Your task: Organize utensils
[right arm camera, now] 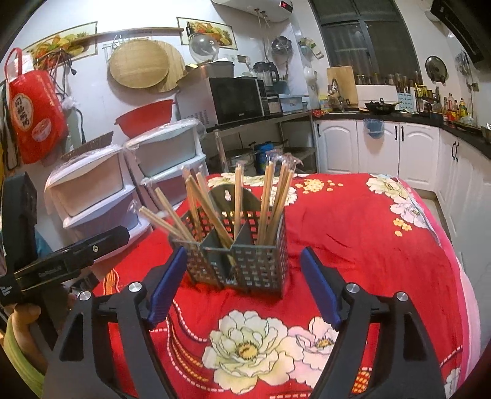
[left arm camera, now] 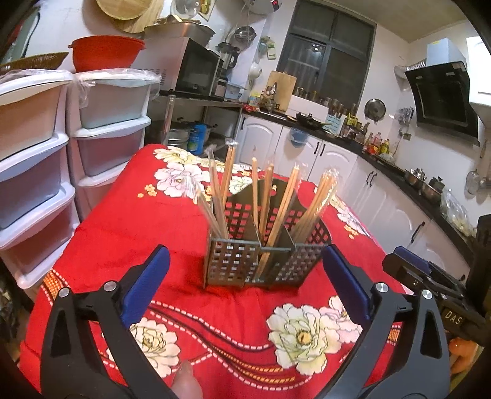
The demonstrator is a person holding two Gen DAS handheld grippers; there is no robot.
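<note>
Red cloth [left arm camera: 129, 233] with large white flowers covers the table, and on it stands one perforated metal holder [left arm camera: 260, 261] divided into three compartments, near the middle of the tabletop and well in from every edge. Wooden chopsticks [left arm camera: 285, 199] in clear sleeves stand in all three compartments, their long axes close to upright, tips up and fanning outward; the outer bunches lean toward the left and right edges of the tabletop, the middle ones are steeper. Their exact number cannot be told, since the bunches overlap. The left gripper [left arm camera: 245, 285] has its two blue-padded fingers [left arm camera: 147, 285] spread wide apart with nothing between them; the holder sits just beyond the fingertips and they are not touching it. The right gripper [right arm camera: 244, 288] also has its jaws apart and empty, one on either side of the holder's near face in the right wrist view, clear of the metal. In the left wrist view the letters "DAS" show on the other tool at the right edge. A red bag [right arm camera: 33, 113] with Chinese characters, too small to read, hangs on the wall, and a red digital display [right arm camera: 284, 4] glows on the white appliance above. Two stacks of plastic drawers [left arm camera: 73, 138] stand beside the table's left edge.
</note>
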